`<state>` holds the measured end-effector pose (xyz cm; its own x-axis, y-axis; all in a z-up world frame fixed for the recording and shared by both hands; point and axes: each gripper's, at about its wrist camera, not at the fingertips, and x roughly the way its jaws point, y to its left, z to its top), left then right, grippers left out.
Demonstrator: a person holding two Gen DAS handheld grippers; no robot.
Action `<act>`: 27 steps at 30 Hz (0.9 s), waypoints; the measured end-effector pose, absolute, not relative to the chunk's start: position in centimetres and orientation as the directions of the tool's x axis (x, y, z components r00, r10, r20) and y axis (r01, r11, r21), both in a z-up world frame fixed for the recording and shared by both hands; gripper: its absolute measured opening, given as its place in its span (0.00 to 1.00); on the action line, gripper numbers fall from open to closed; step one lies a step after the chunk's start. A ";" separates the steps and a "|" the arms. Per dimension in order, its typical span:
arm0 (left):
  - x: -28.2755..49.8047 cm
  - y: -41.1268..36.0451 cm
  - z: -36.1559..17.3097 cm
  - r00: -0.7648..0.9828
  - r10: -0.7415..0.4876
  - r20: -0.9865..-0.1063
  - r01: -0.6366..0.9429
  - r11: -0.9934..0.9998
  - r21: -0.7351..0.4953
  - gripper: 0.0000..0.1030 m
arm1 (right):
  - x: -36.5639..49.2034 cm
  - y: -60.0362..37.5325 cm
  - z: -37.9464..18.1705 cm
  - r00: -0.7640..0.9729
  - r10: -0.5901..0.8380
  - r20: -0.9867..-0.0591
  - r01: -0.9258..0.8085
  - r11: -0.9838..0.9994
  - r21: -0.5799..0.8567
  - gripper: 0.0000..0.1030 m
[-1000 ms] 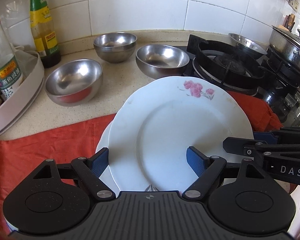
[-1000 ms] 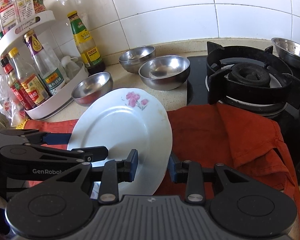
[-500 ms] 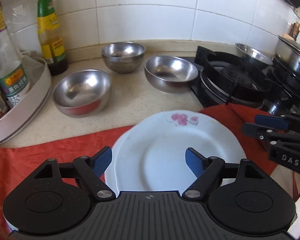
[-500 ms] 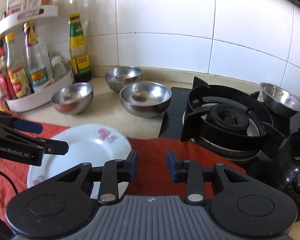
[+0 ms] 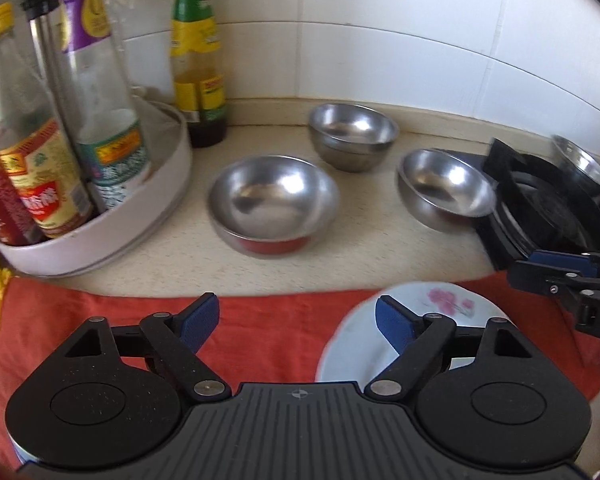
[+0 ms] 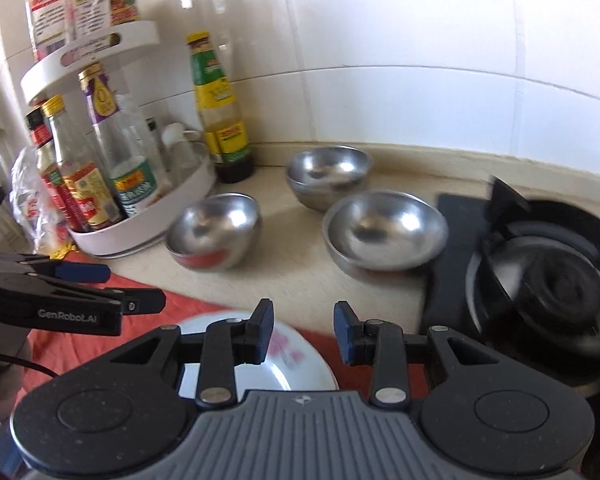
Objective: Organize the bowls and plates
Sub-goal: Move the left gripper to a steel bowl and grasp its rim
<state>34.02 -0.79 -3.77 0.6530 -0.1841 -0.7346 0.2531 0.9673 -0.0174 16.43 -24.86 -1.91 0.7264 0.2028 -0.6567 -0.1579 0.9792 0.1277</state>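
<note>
A white plate (image 5: 440,320) with a pink flower lies flat on the red cloth (image 5: 280,340), below and right of my left gripper (image 5: 298,320). That gripper's jaws are opening and nothing is between them. Three steel bowls stand apart on the beige counter: a near one (image 5: 272,200), a far one (image 5: 352,136) and a right one (image 5: 444,188). My right gripper (image 6: 304,334) hovers over the plate (image 6: 272,376) with a narrow empty gap between its pads. The same bowls show ahead of it: left (image 6: 214,232), far (image 6: 326,172), right (image 6: 384,232).
A white round rack (image 5: 140,208) of sauce bottles stands at the left, with a green-capped bottle (image 5: 198,80) behind it by the tiled wall. The black gas stove (image 6: 540,288) fills the right, and another steel bowl (image 5: 580,160) rests on it.
The plate, raised and tilted a second ago, now lies flat on the cloth. Both grippers have pulled back from it and swung left, bringing the bowls and the bottle rack closer.
</note>
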 end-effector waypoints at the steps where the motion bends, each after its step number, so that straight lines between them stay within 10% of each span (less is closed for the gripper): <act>1: 34.5 -0.6 -3.6 0.659 -0.162 -0.735 0.234 0.972 -0.005 0.89 | 17.3 -24.6 -1.7 0.724 0.201 -0.660 -0.169 0.979 0.112 0.33; 27: 44.2 -0.3 -4.7 0.637 -0.088 -0.765 0.164 0.986 0.023 0.92 | 32.5 -19.0 -4.1 0.576 0.299 -0.761 -0.226 0.953 0.202 0.34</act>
<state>44.25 -0.29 -4.69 0.6374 -0.0882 -0.7654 0.1636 0.9863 0.0226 32.54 -18.96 -4.11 0.5761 0.2985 -0.7609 -0.2263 0.9528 0.2025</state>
